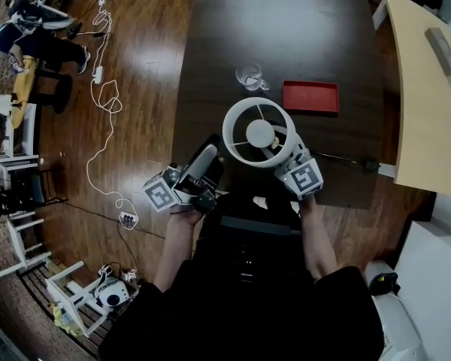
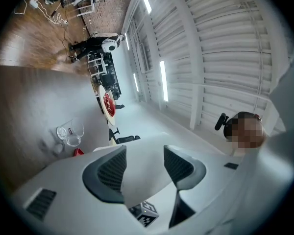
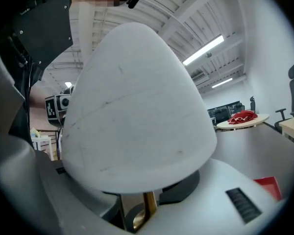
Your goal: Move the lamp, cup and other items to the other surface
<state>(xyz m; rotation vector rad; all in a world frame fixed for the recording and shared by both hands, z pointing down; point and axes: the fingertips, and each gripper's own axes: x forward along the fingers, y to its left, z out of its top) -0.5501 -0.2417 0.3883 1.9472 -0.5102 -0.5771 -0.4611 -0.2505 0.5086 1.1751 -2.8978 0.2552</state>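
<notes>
Right gripper (image 3: 146, 207): jaws drawn in narrow on the brass stem (image 3: 148, 203) of the lamp (image 1: 259, 132), just under the white shade (image 3: 137, 106), which swells directly above them.
Left gripper (image 2: 144, 166): jaws part-way apart with a white wall, seemingly the shade's edge, filling the gap; both pads (image 2: 108, 173) look pressed against it.
Lamp: between the two sets of jaws, over the near edge of the dark table (image 1: 286, 21); I cannot tell whether its foot is off the surface.
Cup (image 1: 249, 76): well ahead of both jaws, beyond the lamp, standing untouched.
Red tray (image 1: 310, 96): ahead and to the right of the right jaws, also untouched.
Cord (image 1: 338, 157): trails off to the right of the right jaws, probably the lamp's.
Step in hand: the lamp goes first, in a two-gripper hold.
Next move: probably a level carry rightward to the pale table (image 1: 421, 111), with both grips firm, the shade upright and the cord free.
</notes>
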